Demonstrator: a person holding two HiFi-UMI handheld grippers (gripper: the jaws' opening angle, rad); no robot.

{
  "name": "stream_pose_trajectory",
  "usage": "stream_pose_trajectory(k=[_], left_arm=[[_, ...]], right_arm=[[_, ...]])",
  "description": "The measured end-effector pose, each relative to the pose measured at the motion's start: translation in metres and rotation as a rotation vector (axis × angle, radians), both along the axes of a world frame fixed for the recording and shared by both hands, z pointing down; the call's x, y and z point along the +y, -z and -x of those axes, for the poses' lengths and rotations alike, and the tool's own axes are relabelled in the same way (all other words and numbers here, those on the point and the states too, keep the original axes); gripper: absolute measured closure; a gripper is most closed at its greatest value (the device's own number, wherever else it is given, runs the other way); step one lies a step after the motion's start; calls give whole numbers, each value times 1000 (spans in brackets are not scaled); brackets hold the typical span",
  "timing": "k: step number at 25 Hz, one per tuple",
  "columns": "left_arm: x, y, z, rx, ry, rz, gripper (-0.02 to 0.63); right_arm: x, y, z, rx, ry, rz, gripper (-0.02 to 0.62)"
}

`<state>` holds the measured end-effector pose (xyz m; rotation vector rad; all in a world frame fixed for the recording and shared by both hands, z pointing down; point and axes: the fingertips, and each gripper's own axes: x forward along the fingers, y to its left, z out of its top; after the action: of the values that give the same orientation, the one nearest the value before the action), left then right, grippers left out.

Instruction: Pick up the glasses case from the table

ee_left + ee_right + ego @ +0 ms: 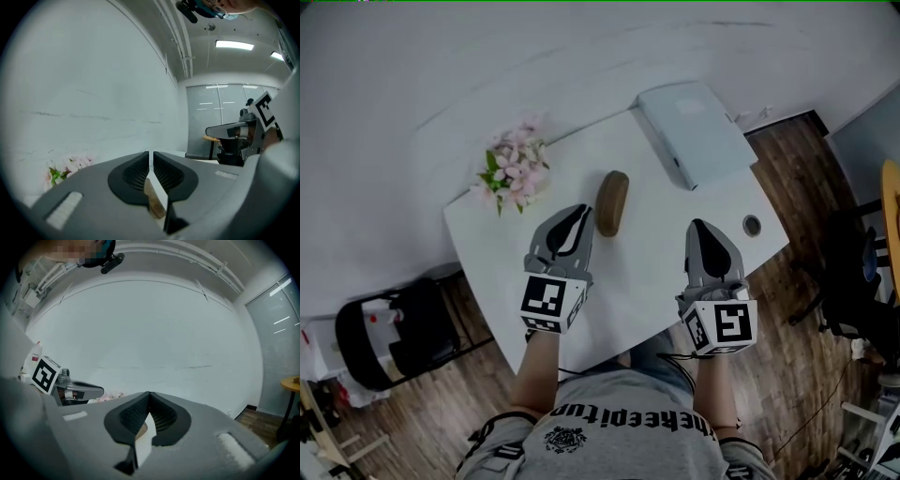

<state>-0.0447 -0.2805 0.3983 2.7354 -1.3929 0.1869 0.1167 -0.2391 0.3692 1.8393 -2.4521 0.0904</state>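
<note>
The brown oval glasses case (pixel 612 202) lies on the white table (pixel 656 272), near its middle. My left gripper (pixel 578 212) hovers just left of the case, its tips beside the case's near end, jaws shut and empty. In the left gripper view the gripper (pixel 151 155) shows only a thin slit, and a strip of the case (pixel 153 200) appears below it. My right gripper (pixel 699 227) is over the table well to the right of the case, shut with nothing in it. In the right gripper view its tips (pixel 148 394) meet.
A bunch of pink flowers (pixel 514 169) lies at the table's far left corner. A pale grey box (pixel 694 131) sits at the far right, and a cable hole (pixel 753 225) is near the right edge. A black chair (pixel 394 337) stands left of the table.
</note>
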Motion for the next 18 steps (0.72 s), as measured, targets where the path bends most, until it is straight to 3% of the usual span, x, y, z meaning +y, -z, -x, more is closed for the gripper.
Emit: stream_pose_trajectory(k=[5, 18], left_arm=[[-16, -19, -4, -32, 39, 60, 548], [-54, -98, -40, -161, 65, 253, 390]], right_arm=[[-18, -9, -2, 2, 49, 26, 592], [-47, -38, -26, -1, 130, 104, 592]])
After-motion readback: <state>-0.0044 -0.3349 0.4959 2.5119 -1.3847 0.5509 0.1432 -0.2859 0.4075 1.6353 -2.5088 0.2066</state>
